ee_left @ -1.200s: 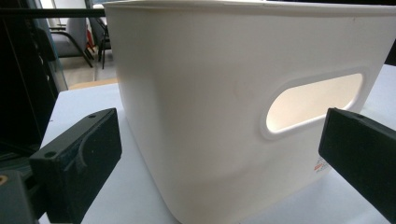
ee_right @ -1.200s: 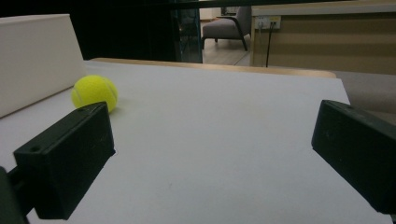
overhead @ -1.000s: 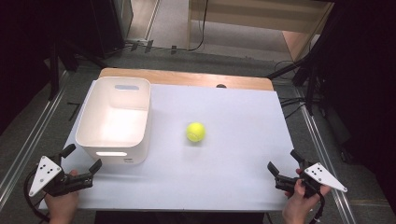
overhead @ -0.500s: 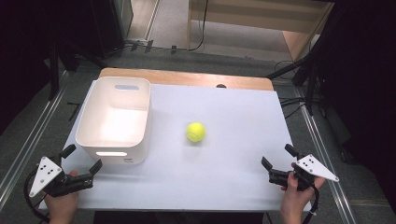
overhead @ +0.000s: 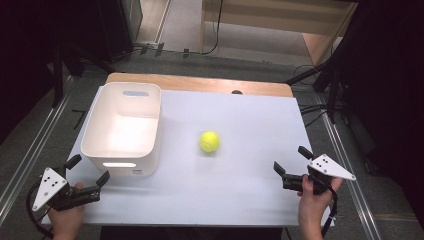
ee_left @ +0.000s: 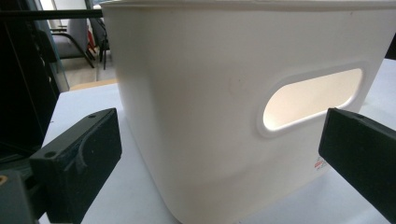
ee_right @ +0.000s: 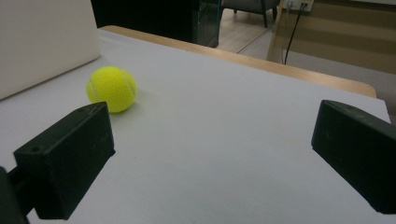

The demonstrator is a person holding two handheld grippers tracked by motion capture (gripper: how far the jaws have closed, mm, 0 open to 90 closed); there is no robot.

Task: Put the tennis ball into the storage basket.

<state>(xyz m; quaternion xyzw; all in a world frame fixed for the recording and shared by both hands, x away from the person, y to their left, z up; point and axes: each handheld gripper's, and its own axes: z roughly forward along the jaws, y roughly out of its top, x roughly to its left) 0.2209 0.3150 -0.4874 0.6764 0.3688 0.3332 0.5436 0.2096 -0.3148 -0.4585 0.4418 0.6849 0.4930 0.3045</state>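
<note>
Lying well ahead-left of the right gripper [overhead: 291, 167]: tennis ball [overhead: 209, 141].

Yellow-green tennis ball [overhead: 209, 141], white bin [overhead: 122, 129], white table [overhead: 240, 185], black jaws.

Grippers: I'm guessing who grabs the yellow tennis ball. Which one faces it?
The right gripper: its open jaws point toward the yellow tennis ball. The left gripper faces the white plastic bin.

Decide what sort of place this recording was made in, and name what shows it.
Probably a lab or test room, not a home: a white-topped table staged with just a tennis ball and white bin, floor rails alongside, and cables trailing beyond.
</note>
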